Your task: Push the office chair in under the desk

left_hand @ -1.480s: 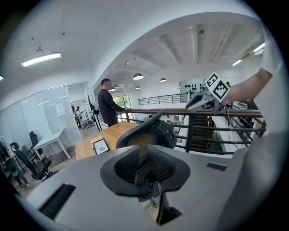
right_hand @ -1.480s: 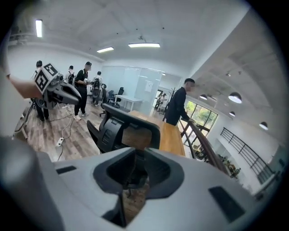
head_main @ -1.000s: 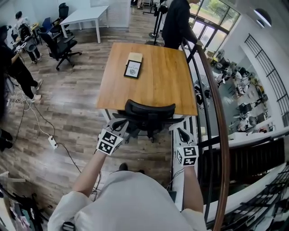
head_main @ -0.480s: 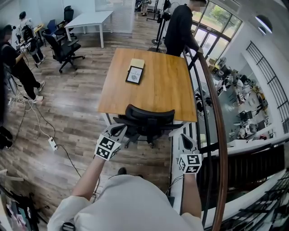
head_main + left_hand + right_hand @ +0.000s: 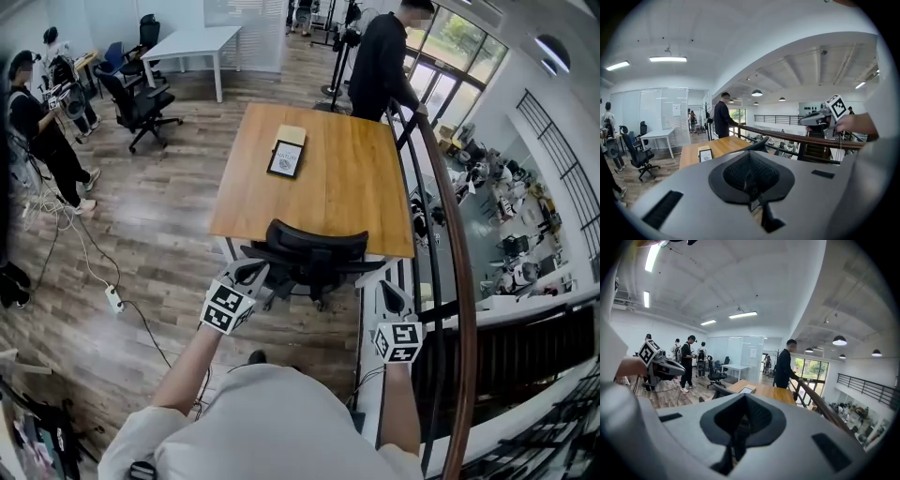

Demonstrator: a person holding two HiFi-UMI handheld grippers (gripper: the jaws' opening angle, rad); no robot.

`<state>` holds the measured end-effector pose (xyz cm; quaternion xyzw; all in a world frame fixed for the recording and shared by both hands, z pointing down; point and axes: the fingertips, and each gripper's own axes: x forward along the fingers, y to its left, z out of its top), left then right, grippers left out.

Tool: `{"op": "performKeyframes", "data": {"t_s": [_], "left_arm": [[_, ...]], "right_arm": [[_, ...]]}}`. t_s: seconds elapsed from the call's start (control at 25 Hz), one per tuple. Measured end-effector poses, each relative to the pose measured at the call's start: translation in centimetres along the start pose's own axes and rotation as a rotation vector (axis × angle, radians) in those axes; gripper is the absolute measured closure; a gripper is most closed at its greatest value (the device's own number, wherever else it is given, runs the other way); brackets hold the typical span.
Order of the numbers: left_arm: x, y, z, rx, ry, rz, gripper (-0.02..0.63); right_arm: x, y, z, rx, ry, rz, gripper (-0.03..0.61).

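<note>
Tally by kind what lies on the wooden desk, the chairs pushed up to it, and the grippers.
Office chair: 1
Dark-framed picture: 1
Tan pad: 1
Grippers, left gripper and right gripper: 2
Total: 5

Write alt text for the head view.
Seen from above, a black office chair stands at the near edge of a rectangular wooden desk. The person's left gripper and right gripper, jaws shut, are held on either side of the chair.

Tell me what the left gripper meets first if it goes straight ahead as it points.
Most likely the office chair, near its armrest, ahead of the shut left gripper; the gap is hard to judge.
</note>
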<state>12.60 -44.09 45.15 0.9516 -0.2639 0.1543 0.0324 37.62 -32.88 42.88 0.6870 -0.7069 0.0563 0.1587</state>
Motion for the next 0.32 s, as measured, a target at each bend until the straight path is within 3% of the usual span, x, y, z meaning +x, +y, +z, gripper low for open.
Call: {"op": "performKeyframes", "data": {"t_s": [0.32], "left_arm": [[0.30, 0.70, 0.08, -0.007, -0.003, 0.007, 0.620]], "right_arm": [[0.79, -0.08, 0.50, 0.006, -0.009, 0.005, 0.577]]}}
